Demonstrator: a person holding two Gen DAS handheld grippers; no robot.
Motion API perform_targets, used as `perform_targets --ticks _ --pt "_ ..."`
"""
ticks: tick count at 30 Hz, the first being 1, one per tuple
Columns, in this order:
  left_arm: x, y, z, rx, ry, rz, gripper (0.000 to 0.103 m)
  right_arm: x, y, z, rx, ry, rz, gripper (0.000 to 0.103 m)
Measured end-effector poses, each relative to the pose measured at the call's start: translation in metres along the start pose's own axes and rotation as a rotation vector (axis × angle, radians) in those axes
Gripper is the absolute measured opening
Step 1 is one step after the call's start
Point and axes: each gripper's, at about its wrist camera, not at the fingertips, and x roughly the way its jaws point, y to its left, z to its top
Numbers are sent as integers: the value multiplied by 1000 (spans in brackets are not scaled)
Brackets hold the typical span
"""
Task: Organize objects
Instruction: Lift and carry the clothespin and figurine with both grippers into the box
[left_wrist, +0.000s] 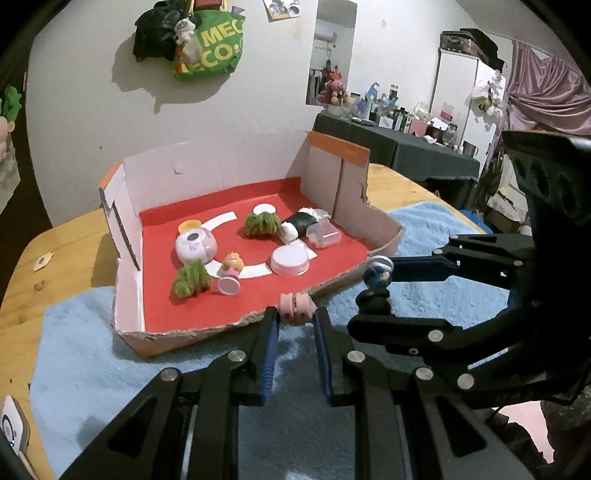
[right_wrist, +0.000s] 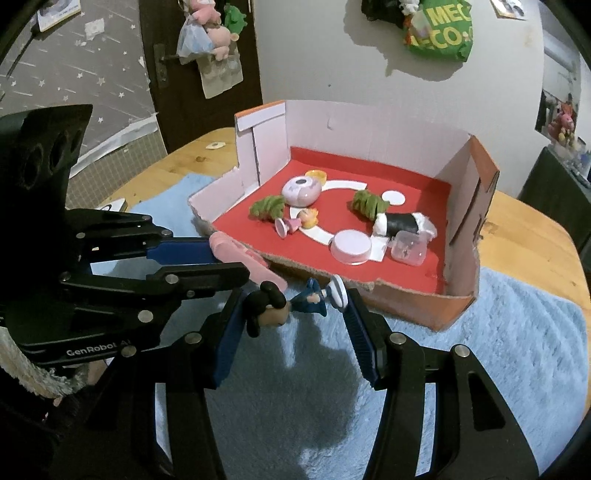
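While both hover side by side over the blue towel on the wooden worktop, left claw clamps a pink toy, right claw a dark-haired figurine, cardboard box just ahead.

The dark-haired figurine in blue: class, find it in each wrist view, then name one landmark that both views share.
Left wrist view: dark-haired figurine right of centre, between the jaws of the right gripper, just outside the box's torn front edge.
Right wrist view: figurine lower centre, lying sideways between that gripper's own jaws.
Shared landmark: the black-and-white sushi-roll toy on the box's red floor.
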Motion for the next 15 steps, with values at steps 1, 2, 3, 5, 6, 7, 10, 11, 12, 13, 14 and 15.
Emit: perform_targets --ticks 1,2,3,5,6,7,10,11,12,13,14,15 --pt "0 0 1 0 -1 2 20 0 0 2 0 0 1 52" --pt "0 0 2 -1 -2 0 20 1 0 3 1 0 0 52" --pt "0 0 2 -2 -4 1 20 2 0 4 0 -1 1 52" --pt "2 1 2 -7 -1 4 20 3 1 5 -1 -3 1 52" --pt "4 2 2 -13 4 3 20 4 1 5 -1 -1 3 52" --pt "5 2 1 -17 7 4 20 6 1 6 -3 1 -1 52" --pt "7 3 0 -20 11 1 20 8 1 4 -1 7 3 52" --pt "7 3 0 -21 11 0 20 8 1 4 -1 9 4 52" --pt "7 2 0 -19 9 3 20 8 1 3 -1 9 4 52" --pt "7 2 0 -19 8 4 20 8 1 3 -1 9 3 52" --pt "7 2 0 -20 8 3 20 8 1 3 -1 8 3 52" --pt "6 2 -1 -19 8 3 20 8 0 3 -1 7 3 52"
